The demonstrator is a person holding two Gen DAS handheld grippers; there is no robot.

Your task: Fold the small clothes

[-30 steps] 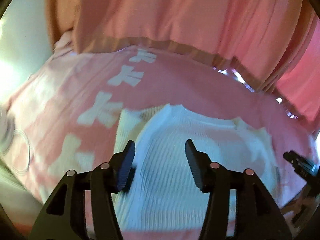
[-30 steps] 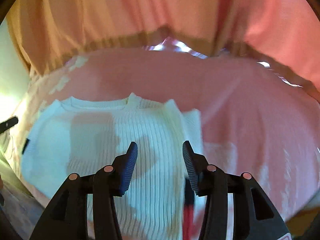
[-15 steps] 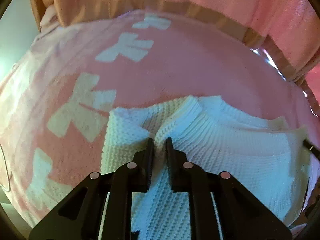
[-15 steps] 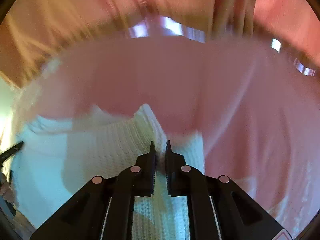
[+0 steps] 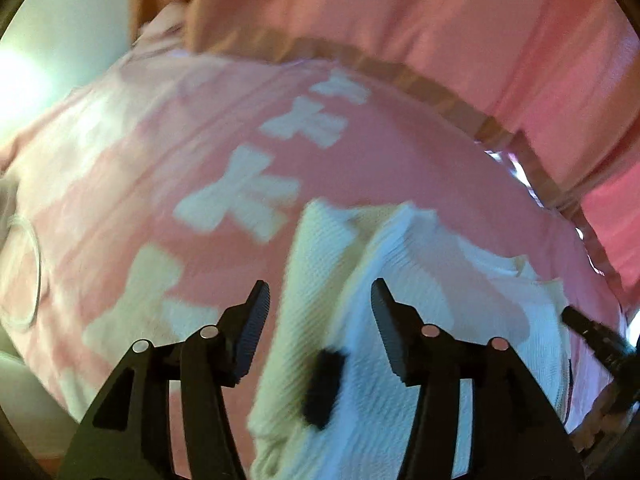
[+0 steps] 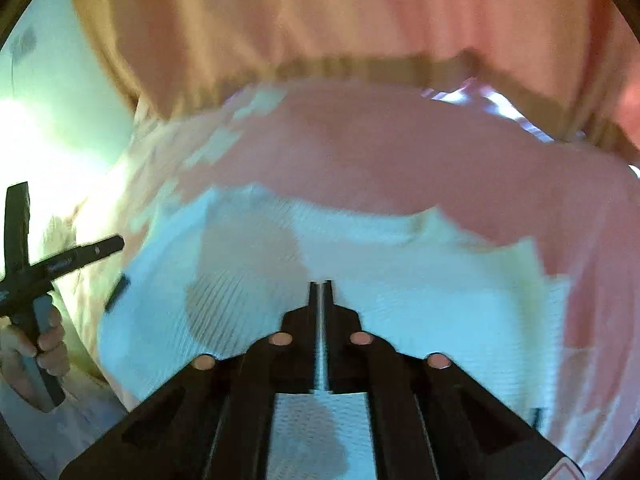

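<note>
Spreading across most of both views, a pink blanket [image 5: 132, 152] is covering the surface, printed with pale bow-like shapes running from the upper centre down to the lower left of the left wrist frame. A pink curtain [image 5: 400, 12] with a tan hem band is hanging along the top of both frames.

A white ribbed knit sweater [image 5: 420, 280] is lying on the blanket, filling the lower centre and lower right of the left wrist view; its left side is lying doubled over in a long fold and its ribbed edge is bunching near frame centre. A small dark tag [image 5: 324, 388] is showing on the knit at lower centre. In the right wrist view the sweater [image 6: 420, 280] is stretching across the middle of the frame, looking bluish-white, with grey shadows on it. No writing on the garment or blanket can be read; motion blur is softening everything.

The left gripper [image 5: 320, 316] is hanging released, jaws wide apart above the sweater's fold. The right gripper [image 6: 321, 286] is sitting clenched, jaws nearly touching over the knit; whether cloth is pinched between them cannot be told. At the left edge of the right wrist frame, the person's hand [image 6: 36, 344] is gripping the left tool's handle, whose small lettering is illegible.
</note>
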